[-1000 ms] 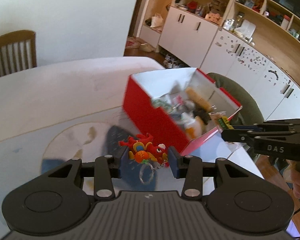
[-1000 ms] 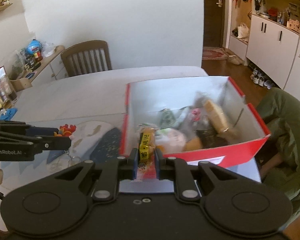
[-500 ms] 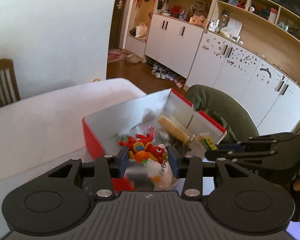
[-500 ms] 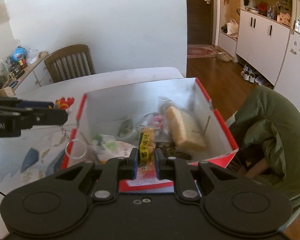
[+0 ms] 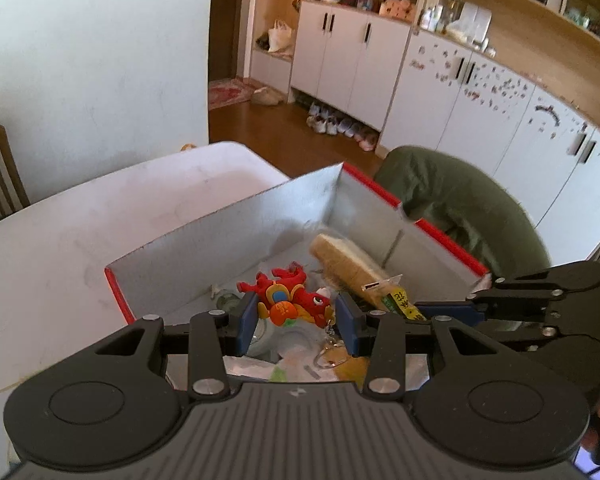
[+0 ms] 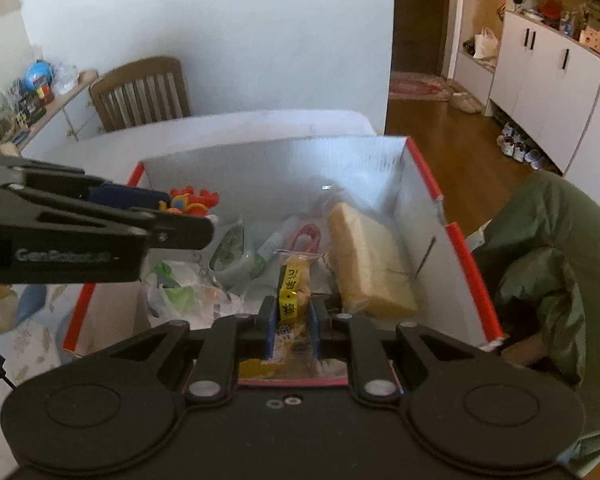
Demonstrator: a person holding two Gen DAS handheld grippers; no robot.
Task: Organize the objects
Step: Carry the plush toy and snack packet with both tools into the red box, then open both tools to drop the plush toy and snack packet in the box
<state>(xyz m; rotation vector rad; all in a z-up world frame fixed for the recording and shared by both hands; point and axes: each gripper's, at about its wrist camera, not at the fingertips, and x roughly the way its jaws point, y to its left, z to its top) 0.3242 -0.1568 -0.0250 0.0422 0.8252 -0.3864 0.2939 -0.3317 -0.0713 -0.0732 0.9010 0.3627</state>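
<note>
My left gripper is shut on a red and orange toy keychain and holds it above the open red box with silver lining. My right gripper is shut on a snack packet with a yellow label and holds it over the same box. The left gripper also shows in the right wrist view at the box's left side. The right gripper shows in the left wrist view at the right. A wrapped bread loaf and several other packets lie in the box.
The box stands on a white table. A wooden chair is at the table's far side. A chair with an olive green jacket stands close to the box's right side. White cabinets line the far wall.
Both grippers have moved forward and up over the box with their objects still held. The keychain has gone from above the table mat to above the box's contents.
</note>
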